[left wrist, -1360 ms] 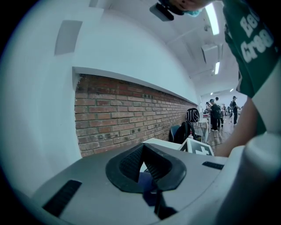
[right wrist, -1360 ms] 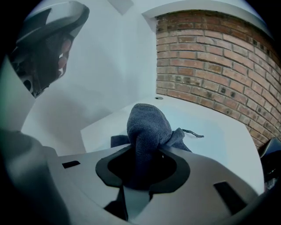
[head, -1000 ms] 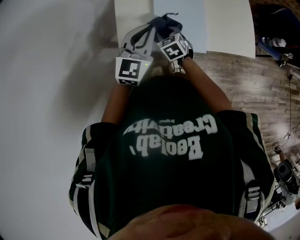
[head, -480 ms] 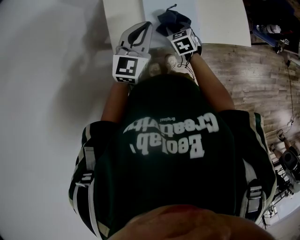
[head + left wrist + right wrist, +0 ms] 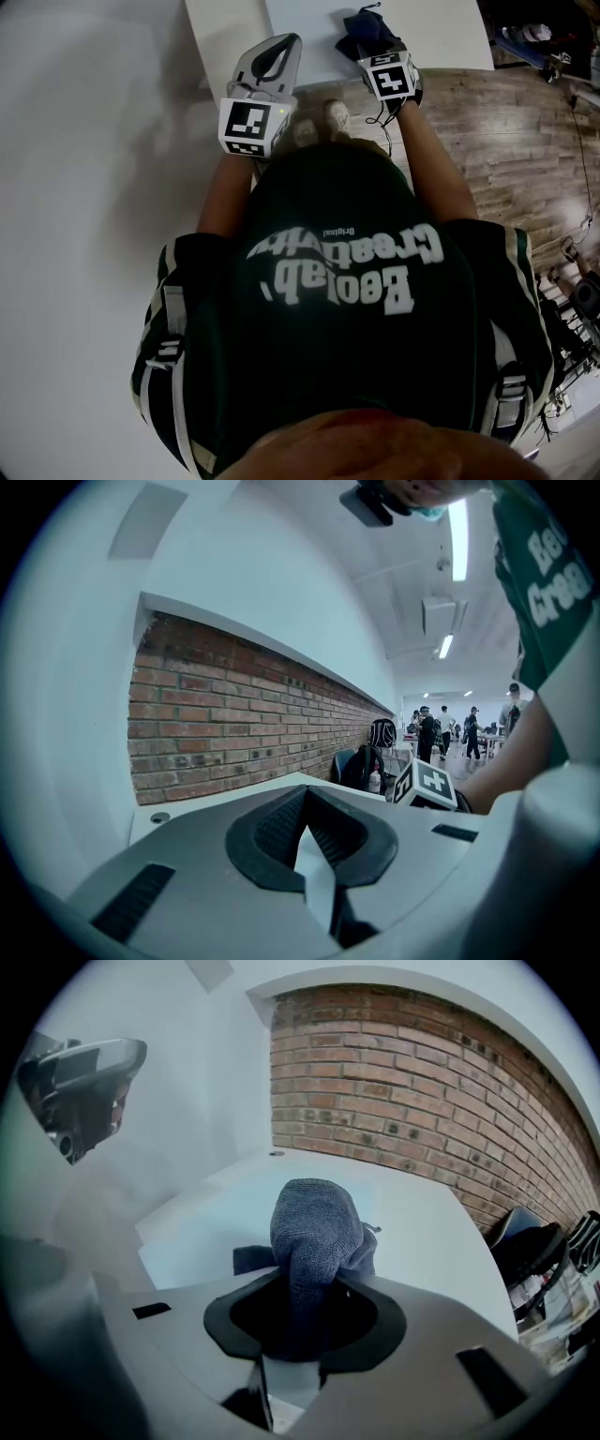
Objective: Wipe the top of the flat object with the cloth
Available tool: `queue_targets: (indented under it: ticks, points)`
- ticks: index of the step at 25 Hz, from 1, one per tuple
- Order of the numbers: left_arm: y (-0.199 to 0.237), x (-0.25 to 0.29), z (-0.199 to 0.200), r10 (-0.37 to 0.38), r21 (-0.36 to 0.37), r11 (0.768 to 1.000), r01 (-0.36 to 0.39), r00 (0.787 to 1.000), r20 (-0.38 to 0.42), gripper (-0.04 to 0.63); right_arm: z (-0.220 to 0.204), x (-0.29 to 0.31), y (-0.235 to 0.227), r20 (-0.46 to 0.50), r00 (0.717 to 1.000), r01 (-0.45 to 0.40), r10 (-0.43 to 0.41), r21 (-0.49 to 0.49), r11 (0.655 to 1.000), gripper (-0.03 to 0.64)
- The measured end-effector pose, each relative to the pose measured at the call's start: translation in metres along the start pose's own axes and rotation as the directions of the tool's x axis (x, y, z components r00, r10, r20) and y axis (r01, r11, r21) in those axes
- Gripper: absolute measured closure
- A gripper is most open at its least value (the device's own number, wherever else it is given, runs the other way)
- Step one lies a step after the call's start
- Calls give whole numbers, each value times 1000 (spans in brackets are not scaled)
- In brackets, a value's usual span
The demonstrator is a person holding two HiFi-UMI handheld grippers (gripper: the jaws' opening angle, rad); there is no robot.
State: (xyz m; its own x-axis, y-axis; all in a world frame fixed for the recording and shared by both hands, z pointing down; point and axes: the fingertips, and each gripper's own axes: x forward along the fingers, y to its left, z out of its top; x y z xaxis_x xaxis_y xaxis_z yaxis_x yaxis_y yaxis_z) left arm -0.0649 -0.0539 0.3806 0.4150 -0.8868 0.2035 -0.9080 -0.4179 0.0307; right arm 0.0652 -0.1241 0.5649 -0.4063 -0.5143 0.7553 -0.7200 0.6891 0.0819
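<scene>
A pale blue flat panel lies on the white table. A dark grey cloth rests bunched on the panel's near right part, and my right gripper is shut on it. In the right gripper view the cloth bulges up out of the shut jaws of my right gripper, over the panel. My left gripper hovers at the panel's near left edge, shut and holding nothing. Its joined tips show in the left gripper view, where the left gripper points along the table.
Wooden floor lies right of the table, with the person's shoes at the table's near edge. A brick wall runs behind the table. Bags and a chair stand beyond its far end, and people are farther off.
My right gripper has carried the cloth to the right across the panel, away from the left gripper. The left gripper has stayed near the panel's left edge.
</scene>
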Motion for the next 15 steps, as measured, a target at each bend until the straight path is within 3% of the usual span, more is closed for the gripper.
queue_targets:
  ticks: [6,15]
  points:
    - [2,-10,-4,26,-4,1000,-26,1000,-7,594,-2,-6,-1,-1,1000,14,-14,29,999,515]
    - [3,-28,-8,54,-14,998,-55,998,-13,594,15,7,74,9,992,-122,122,-60,991,517]
